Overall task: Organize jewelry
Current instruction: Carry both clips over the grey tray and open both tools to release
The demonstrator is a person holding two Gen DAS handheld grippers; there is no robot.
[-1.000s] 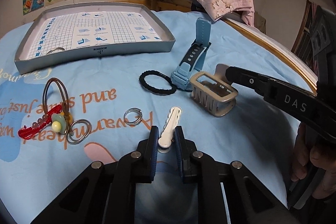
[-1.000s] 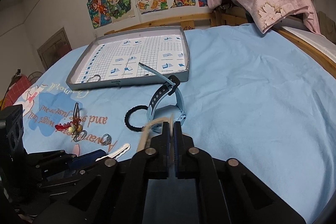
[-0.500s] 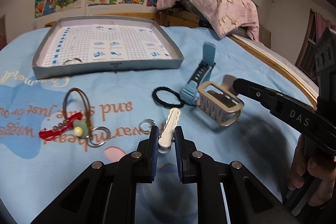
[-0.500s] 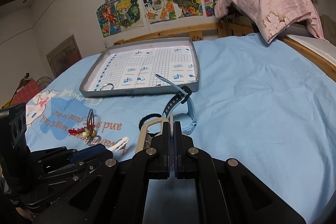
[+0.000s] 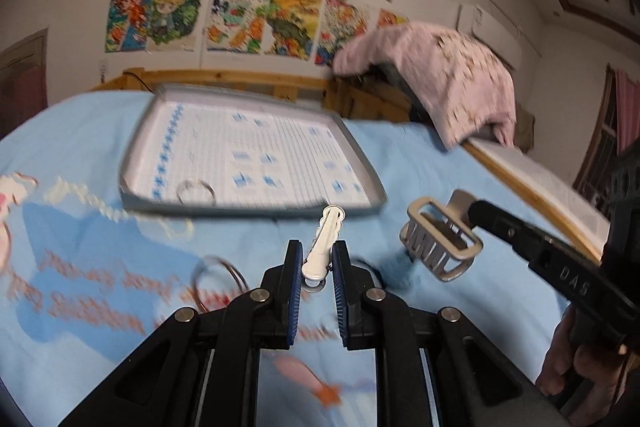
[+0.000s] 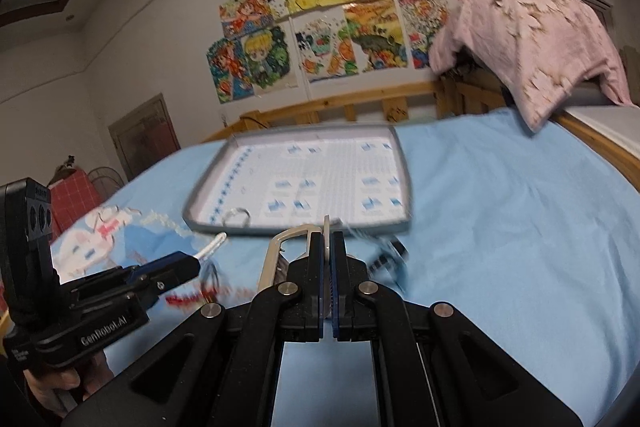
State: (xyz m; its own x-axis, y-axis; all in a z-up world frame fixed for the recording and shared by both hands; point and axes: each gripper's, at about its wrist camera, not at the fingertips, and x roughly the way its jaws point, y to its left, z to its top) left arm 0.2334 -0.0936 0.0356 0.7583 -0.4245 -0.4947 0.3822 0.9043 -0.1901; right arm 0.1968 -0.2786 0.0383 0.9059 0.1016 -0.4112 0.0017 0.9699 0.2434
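My left gripper is shut on a white hair clip, held up above the blue sheet just short of the grey tray. The clip points toward the tray's front rim. A silver ring lies inside the tray near its front left. My right gripper is shut on a beige claw clip, also lifted, which hangs to the right in the left wrist view as the claw clip. In the right wrist view the tray lies straight ahead.
On the sheet below lie blurred wire hoops with a red bracelet, a black hair tie and a blue watch. A pink cloth drapes over things at the back right. A wooden bed rail runs along the right.
Both grippers have risen off the sheet with their clips and moved toward the tray. The items left on the sheet have dropped lower in view, partly behind the fingers.
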